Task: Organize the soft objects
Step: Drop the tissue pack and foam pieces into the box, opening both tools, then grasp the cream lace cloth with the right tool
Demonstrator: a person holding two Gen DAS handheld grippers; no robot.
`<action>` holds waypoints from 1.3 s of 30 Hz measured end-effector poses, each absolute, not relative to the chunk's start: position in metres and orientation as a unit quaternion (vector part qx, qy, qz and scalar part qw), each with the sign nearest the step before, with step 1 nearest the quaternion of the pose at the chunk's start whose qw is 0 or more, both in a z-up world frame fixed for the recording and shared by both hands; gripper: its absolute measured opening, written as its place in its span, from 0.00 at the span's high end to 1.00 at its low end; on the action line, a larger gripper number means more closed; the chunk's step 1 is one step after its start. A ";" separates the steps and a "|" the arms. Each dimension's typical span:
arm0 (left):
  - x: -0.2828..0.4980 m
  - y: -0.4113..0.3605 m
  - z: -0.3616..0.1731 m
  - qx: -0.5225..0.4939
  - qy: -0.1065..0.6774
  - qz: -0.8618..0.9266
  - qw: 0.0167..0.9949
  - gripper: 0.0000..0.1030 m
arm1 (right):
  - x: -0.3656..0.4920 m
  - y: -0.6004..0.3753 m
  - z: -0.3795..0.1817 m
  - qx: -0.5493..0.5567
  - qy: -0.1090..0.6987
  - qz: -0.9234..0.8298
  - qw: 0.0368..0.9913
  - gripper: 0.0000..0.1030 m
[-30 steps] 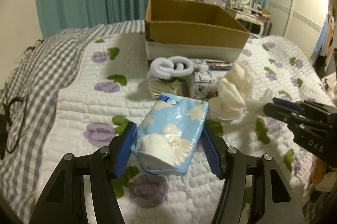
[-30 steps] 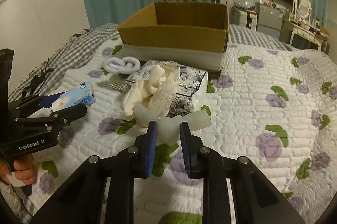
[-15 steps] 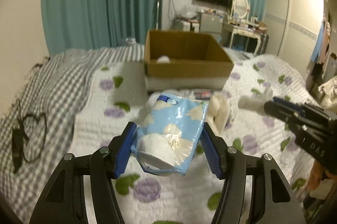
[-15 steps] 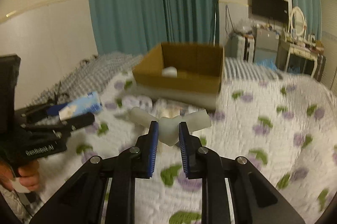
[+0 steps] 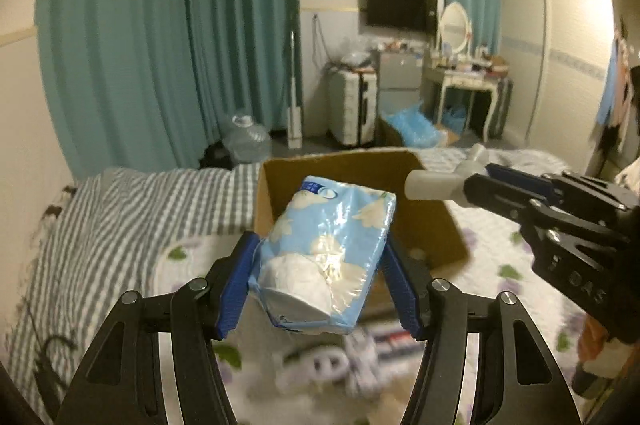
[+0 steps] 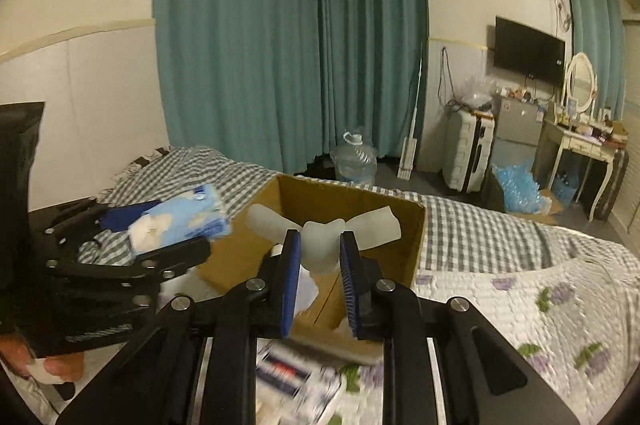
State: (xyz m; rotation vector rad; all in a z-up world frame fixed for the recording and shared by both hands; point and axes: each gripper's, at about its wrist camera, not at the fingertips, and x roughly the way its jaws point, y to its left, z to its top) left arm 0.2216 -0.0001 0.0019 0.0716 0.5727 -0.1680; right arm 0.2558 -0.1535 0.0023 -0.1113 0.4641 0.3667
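Left wrist view: a light-blue plastic tissue pack (image 5: 328, 257) was clamped in the left claw (image 5: 320, 281) above the open brown cardboard box (image 5: 436, 225). A translucent white forked silicone piece (image 6: 322, 245) was pinched by the right claw (image 6: 318, 279) over the box, on the quilted floral bed (image 6: 540, 305).

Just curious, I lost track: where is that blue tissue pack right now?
The blue tissue pack is clamped in the left tongs, held in the air just in front of the open cardboard box, left of the right tongs.

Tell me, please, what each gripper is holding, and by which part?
Left gripper squeezes the tissue pack by its sides; right gripper pinches the white tube at its middle.
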 end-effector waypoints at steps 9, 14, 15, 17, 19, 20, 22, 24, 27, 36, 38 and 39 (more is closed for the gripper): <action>0.299 -0.016 -0.049 0.068 0.310 -0.092 0.944 0.32 | 0.339 -0.158 -0.048 -0.031 0.271 0.177 0.946 0.76; 0.303 -0.018 -0.049 0.074 0.303 -0.084 0.946 0.31 | 0.342 -0.169 -0.051 -0.014 0.274 0.159 0.948 0.58; 0.301 -0.019 -0.046 0.074 0.303 -0.081 0.947 0.31 | 0.339 -0.171 -0.047 -0.008 0.271 0.157 0.950 0.45; 0.300 -0.014 -0.040 0.074 0.302 -0.077 0.947 0.31 | 0.332 -0.178 -0.038 -0.002 0.263 0.154 0.952 0.42; 0.288 -0.010 -0.027 0.071 0.293 -0.074 0.951 0.31 | 0.317 -0.180 -0.019 -0.004 0.254 0.148 0.956 0.38; 0.279 -0.007 -0.018 0.069 0.286 -0.075 0.953 0.31 | 0.308 -0.180 -0.010 -0.006 0.249 0.148 0.957 0.35; 0.255 -0.001 0.007 0.065 0.266 -0.077 0.959 0.31 | 0.286 -0.179 0.011 -0.013 0.232 0.146 0.962 0.21; 0.232 0.004 0.031 0.061 0.246 -0.078 0.964 0.30 | 0.261 -0.176 0.035 -0.021 0.217 0.143 0.965 0.11; 0.187 0.016 0.069 0.061 0.210 -0.074 0.973 0.13 | 0.222 -0.167 0.067 -0.041 0.204 0.123 0.970 0.08; 0.081 0.057 0.123 0.044 0.161 -0.044 0.985 0.12 | 0.130 -0.149 0.103 -0.067 0.210 0.095 0.971 0.02; 0.068 0.061 0.117 0.047 0.167 -0.039 0.984 0.12 | 0.118 -0.142 0.091 -0.076 0.222 0.096 0.967 0.02; 0.063 0.063 0.110 0.047 0.173 -0.036 0.983 0.12 | 0.113 -0.138 0.082 -0.079 0.229 0.097 0.965 0.02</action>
